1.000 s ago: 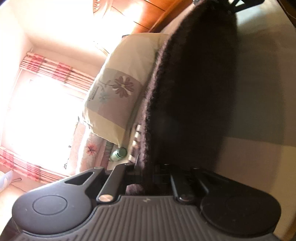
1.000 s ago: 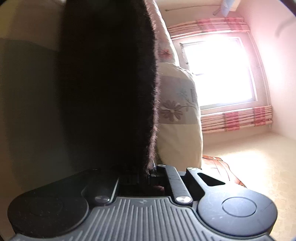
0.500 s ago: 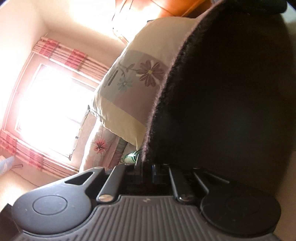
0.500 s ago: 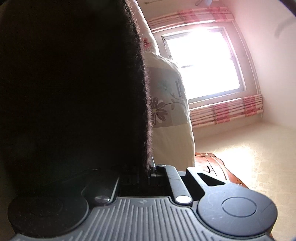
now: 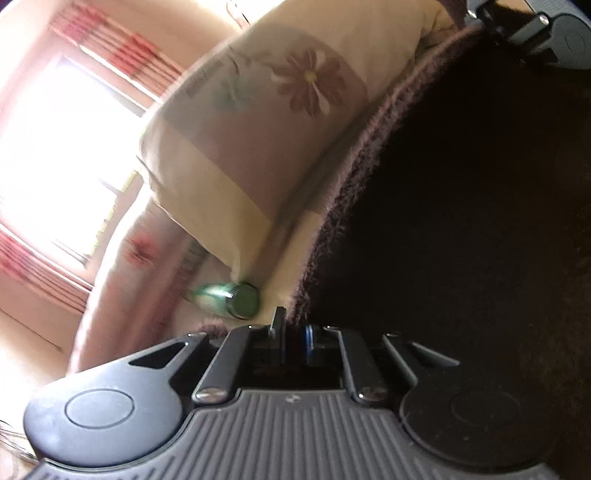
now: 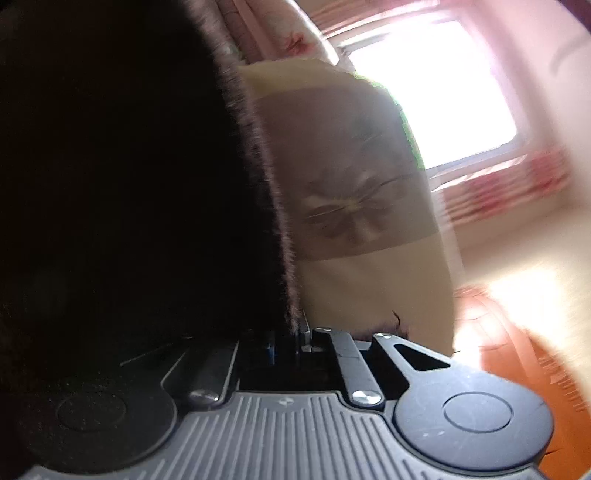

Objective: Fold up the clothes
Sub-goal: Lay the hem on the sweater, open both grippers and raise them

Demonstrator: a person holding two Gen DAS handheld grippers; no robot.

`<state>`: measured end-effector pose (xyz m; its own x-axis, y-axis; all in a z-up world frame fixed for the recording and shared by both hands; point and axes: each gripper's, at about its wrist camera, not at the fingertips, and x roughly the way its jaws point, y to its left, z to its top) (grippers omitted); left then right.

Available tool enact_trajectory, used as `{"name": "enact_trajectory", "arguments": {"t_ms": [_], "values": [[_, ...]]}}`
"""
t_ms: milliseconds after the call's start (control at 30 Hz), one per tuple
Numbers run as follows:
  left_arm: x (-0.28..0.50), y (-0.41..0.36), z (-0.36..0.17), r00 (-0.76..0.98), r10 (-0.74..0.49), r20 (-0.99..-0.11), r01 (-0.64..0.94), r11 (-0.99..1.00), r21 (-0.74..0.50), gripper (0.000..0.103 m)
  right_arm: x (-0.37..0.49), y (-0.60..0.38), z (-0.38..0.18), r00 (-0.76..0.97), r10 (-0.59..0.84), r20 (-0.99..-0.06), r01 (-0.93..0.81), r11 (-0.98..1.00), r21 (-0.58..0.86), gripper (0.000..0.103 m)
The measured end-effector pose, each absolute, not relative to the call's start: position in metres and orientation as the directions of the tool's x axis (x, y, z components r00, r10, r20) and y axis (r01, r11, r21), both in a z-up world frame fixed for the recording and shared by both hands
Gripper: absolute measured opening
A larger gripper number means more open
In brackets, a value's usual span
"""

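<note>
In the left wrist view, a bright window [image 5: 55, 147] fills the upper left of the frame, with red-striped curtain folds [image 5: 122, 48] above it and more at the lower left edge. Toward the centre stands a cream pillow [image 5: 258, 122] printed with a dark red flower, tilted across the upper middle. Just below its lower corner lies a green bottle [image 5: 236, 299], cap toward the camera, blurred. The right half is taken up by a dark fuzzy garment [image 5: 461, 206], its purplish fringed edge curving from the upper right down to the left gripper [image 5: 293, 334] at the bottom centre. The jaws are nearly together, pinching that edge of the garment, and have just been easing slightly apart. In the upper right corner the right gripper [image 5: 517, 22] shows at the garment's far edge.

In the right wrist view, the same dark garment [image 6: 129, 184] covers the whole left half, and its edge runs down into the right gripper [image 6: 297, 338] at the bottom centre, whose jaws are clamped tight on it. Right of it is the flowered pillow [image 6: 362, 206], then the window [image 6: 436, 92] in the upper right, with striped curtain [image 6: 517, 184] below it, and an orange wooden surface [image 6: 517, 354] in the lower right.
</note>
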<state>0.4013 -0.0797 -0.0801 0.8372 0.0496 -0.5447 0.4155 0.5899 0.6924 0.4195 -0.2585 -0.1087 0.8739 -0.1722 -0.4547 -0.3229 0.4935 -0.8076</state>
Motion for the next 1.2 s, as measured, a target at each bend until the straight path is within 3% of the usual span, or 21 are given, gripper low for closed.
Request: {"name": "enact_trajectory", "arguments": {"t_ms": [67, 133, 233, 267, 300, 467, 567, 700, 767, 933, 1100, 1200], "values": [[0.410, -0.079, -0.088, 0.825, 0.039, -0.564, 0.434, 0.595, 0.676, 0.015, 0.428, -0.265, -0.110, 0.845, -0.153, -0.513, -0.353, 0.560, -0.750, 0.013], [0.416, -0.079, -0.092, 0.823, 0.034, -0.567, 0.436, 0.602, 0.669, 0.022, 0.424, -0.273, -0.106, 0.839, -0.153, -0.522, -0.341, 0.599, -0.724, 0.026], [0.415, -0.076, -0.081, 0.841, 0.016, -0.540, 0.416, 0.619, 0.666, 0.041, 0.421, -0.275, -0.088, 0.830, -0.140, -0.540, -0.327, 0.662, -0.674, 0.057], [0.410, -0.074, -0.075, 0.846, 0.006, -0.533, 0.410, 0.632, 0.658, 0.044, 0.436, -0.273, -0.083, 0.829, -0.117, -0.547, -0.332, 0.684, -0.649, 0.068], [0.404, -0.070, -0.066, 0.851, -0.004, -0.524, 0.402, 0.648, 0.647, 0.045, 0.439, -0.275, -0.076, 0.829, -0.091, -0.552, -0.336, 0.709, -0.620, 0.073], [0.369, -0.057, -0.039, 0.835, -0.117, -0.537, 0.442, 0.724, 0.530, 0.068, 0.398, -0.305, -0.042, 0.794, 0.044, -0.606, -0.332, 0.867, -0.372, 0.082], [0.346, -0.046, -0.049, 0.745, -0.234, -0.625, 0.530, 0.777, 0.341, 0.068, 0.361, -0.338, -0.061, 0.726, 0.170, -0.666, -0.348, 0.926, -0.143, 0.083], [0.321, -0.019, -0.073, 0.672, -0.273, -0.689, 0.494, 0.858, 0.142, 0.069, 0.315, -0.365, -0.092, 0.716, 0.190, -0.672, -0.285, 0.958, -0.032, 0.084], [0.311, -0.009, -0.080, 0.647, -0.285, -0.707, 0.476, 0.875, 0.084, 0.068, 0.296, -0.371, -0.091, 0.726, 0.211, -0.654, -0.289, 0.957, -0.012, 0.084], [0.340, -0.022, -0.044, 0.622, -0.297, -0.725, 0.499, 0.864, 0.074, 0.069, 0.309, -0.362, -0.054, 0.740, 0.193, -0.644, -0.301, 0.952, -0.060, 0.084], [0.402, -0.035, -0.023, 0.605, -0.393, -0.692, 0.451, 0.886, -0.109, 0.074, 0.388, -0.358, -0.039, 0.763, 0.165, -0.625, -0.235, 0.972, -0.030, 0.088], [0.441, -0.045, -0.046, 0.611, -0.333, -0.718, 0.400, 0.913, -0.082, 0.073, 0.438, -0.358, -0.065, 0.731, 0.091, -0.676, -0.149, 0.988, -0.028, 0.088]]}}
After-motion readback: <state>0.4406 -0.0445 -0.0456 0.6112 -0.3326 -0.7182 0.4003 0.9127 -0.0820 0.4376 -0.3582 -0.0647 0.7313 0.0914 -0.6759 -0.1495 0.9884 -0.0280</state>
